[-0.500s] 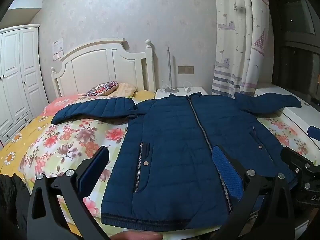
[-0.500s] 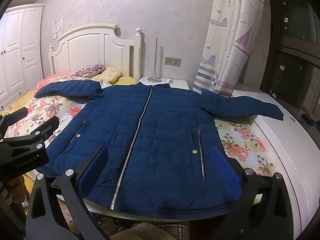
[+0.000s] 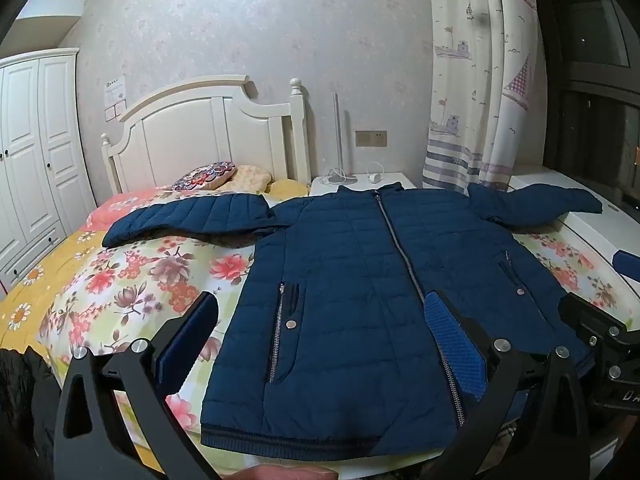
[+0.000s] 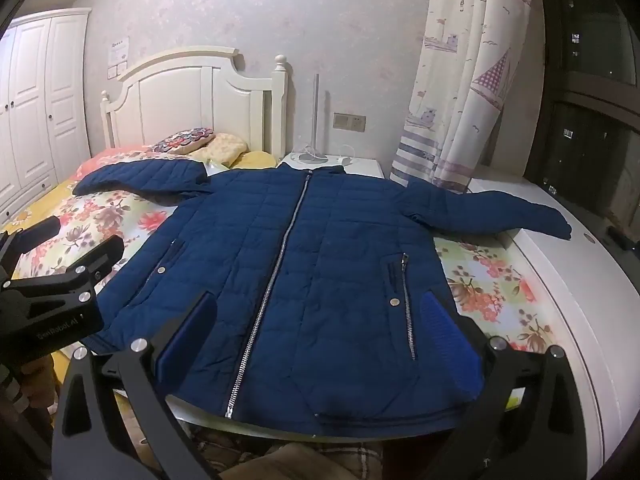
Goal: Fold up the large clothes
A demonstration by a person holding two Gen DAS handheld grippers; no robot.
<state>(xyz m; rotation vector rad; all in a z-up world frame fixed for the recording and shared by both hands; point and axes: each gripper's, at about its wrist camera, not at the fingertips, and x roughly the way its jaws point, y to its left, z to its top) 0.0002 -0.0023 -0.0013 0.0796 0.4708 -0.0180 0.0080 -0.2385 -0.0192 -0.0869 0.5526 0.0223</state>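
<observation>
Here we are at the foot of the bed (image 3: 120, 280), and the blue quilted jacket (image 3: 360, 280) lies spread flat right ahead of both grippers, zip up, collar at the far end, hem nearest. The left gripper (image 3: 320, 328) hangs released above the hem, fingers spread wide, nothing between them; the right gripper (image 4: 320, 320) is just as wide open and empty, hovering over the hem on its own side. One sleeve (image 3: 188, 220) reaches out far to the left gripper's left across the floral bedding, the other sleeve (image 4: 492, 216) stretches off beyond the right gripper's right, its cuff lying on the white desk (image 4: 560, 280) beside the bed. By the look of it, no fold is made yet: this is the opening approach. The next move likely calls for each gripper to travel outward and forward to a sleeve, pinch it and bring it across the chest, keeping the puffy fabric from sliding.
</observation>
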